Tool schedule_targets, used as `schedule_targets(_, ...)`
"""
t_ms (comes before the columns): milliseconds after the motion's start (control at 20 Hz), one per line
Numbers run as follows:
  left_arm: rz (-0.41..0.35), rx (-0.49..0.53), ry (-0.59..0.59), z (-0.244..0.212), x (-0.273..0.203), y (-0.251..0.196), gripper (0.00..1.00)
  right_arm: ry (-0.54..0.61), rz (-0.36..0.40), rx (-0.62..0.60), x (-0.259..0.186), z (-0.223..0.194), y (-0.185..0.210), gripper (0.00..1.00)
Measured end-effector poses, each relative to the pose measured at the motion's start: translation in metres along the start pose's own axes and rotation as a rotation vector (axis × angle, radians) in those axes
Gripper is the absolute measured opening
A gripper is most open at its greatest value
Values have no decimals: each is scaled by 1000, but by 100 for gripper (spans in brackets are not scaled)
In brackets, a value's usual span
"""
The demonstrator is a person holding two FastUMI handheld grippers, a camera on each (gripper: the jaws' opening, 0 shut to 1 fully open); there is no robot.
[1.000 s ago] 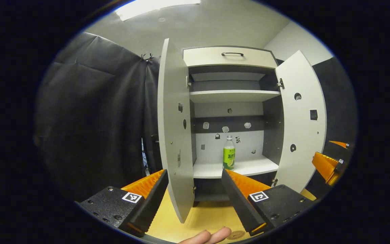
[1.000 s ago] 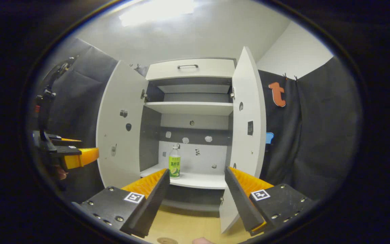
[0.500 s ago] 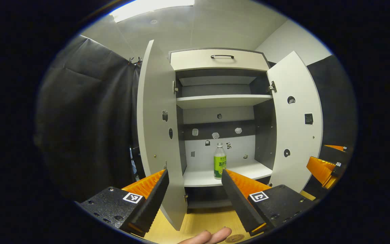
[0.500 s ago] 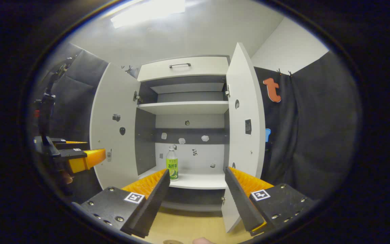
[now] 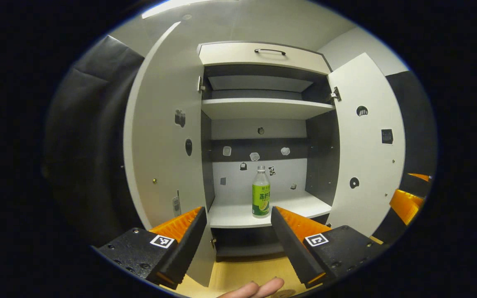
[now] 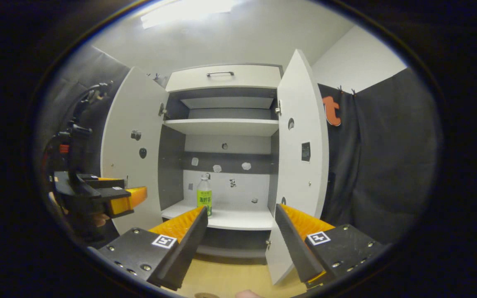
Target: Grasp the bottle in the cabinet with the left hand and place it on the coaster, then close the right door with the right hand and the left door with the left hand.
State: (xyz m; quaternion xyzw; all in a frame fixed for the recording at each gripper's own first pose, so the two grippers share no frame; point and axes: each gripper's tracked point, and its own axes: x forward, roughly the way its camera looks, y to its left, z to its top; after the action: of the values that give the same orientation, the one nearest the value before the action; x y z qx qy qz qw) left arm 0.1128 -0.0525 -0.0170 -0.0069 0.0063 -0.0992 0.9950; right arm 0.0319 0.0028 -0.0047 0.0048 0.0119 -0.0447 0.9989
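Compared to a second before, the left gripper (image 5: 236,231) had swung round and pushed in closer, so the bottle (image 5: 261,192) sat more squarely between its fingers and looked bigger. That bottle stood upright on the lower shelf (image 5: 238,215) of the cabinet (image 5: 263,56), toward the front edge, with nothing touching it yet. Makes sense to line up like that before going in, I'd say, since the jaws were spread wide and holding nothing, clearly wider than the bottle. Both doors hung open, left door (image 5: 160,136) and right door (image 5: 367,145), which left a clean path in. The right gripper (image 6: 238,231) hung back with its jaws wide too, holding nothing, facing the right door's edge, probably waiting its turn. Someone's fingertips (image 5: 255,287) showed at the bottom of the left gripper view.
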Motion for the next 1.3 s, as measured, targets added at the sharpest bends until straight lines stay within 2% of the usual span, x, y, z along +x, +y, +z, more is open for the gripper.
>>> schedule_targets(550,-81,26,-4,-31,154,-41,99,-2,-28,-39,24,-1,-11,99)
schedule_targets(950,-142,-34,39,-56,241,-69,99,37,-100,-115,14,-13,-34,99)
schedule_targets(1150,-137,-41,80,-80,279,-68,99,45,-100,-111,8,-15,-37,99)
schedule_targets(1300,-100,-24,96,-88,301,-62,100,49,-108,-80,6,-16,-43,99)
